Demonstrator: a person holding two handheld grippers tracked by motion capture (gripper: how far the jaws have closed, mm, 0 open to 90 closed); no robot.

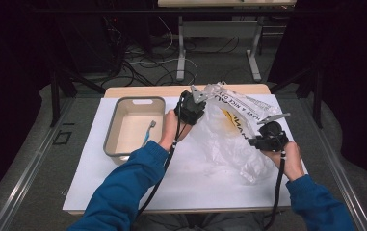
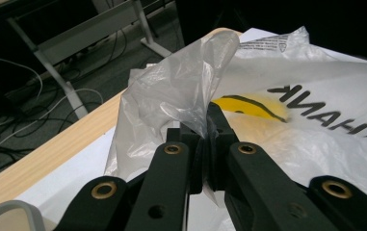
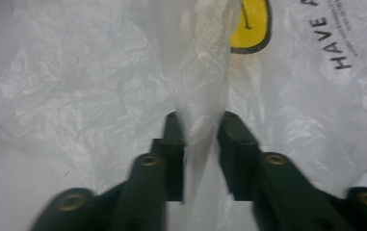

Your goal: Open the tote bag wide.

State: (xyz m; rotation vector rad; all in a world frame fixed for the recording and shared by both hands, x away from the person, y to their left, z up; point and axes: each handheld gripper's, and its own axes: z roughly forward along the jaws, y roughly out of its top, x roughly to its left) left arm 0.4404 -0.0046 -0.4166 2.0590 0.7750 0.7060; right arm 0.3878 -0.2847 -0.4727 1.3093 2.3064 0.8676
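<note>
Plastic bag (image 1: pixel 239 132) lies crumpled on bench (image 1: pixel 123 192), right of centre, long axis running 11 to 5 o'clock. Left tool (image 1: pixel 194 98) clamps its 11 o'clock handle. Right tool (image 1: pixel 253 142), at 4 o'clock, straddles a fold, jaws nearly closed on it.

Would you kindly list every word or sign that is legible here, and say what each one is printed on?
"HAVE A NICE DAY": black letters on the clear crinkled plastic bag, read in the high view.
"THANK": black letters on the same bag, seen mirrored through the film in the left gripper view.
Yellow smiley sign: on the bag.
Small black print block near the bag's edge: too small to read.
</note>
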